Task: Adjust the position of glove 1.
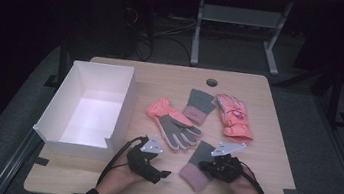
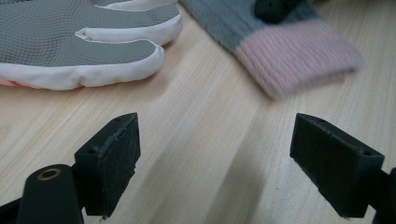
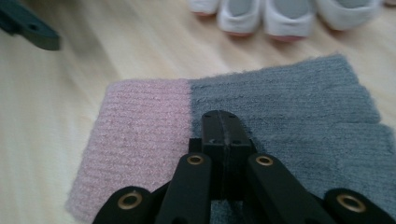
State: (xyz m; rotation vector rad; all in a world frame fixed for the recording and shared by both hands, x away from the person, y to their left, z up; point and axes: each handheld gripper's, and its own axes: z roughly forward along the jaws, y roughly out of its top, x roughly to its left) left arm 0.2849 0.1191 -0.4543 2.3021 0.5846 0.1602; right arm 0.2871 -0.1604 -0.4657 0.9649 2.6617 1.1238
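A knit glove [image 1: 194, 169] [image 3: 303, 102], grey with a pink cuff, lies flat near the table's front edge. My right gripper [image 1: 205, 166] [image 3: 224, 123] is shut, its tips right at the line where the grey meets the pink. No fabric is visibly pinched between its pads. My left gripper [image 1: 162, 175] [image 2: 215, 154] stands open over bare wood, just left of the pink cuff [image 2: 299, 56]. A grey-palmed work glove [image 1: 176, 128] [image 2: 70, 42] with an orange back lies just beyond both grippers.
A white open box [image 1: 126, 106] stands at the left of the table. A second grey and pink knit glove [image 1: 199, 105] and a pink padded glove [image 1: 234, 116] lie farther back. The table has a cable hole [image 1: 212, 82] near its far edge.
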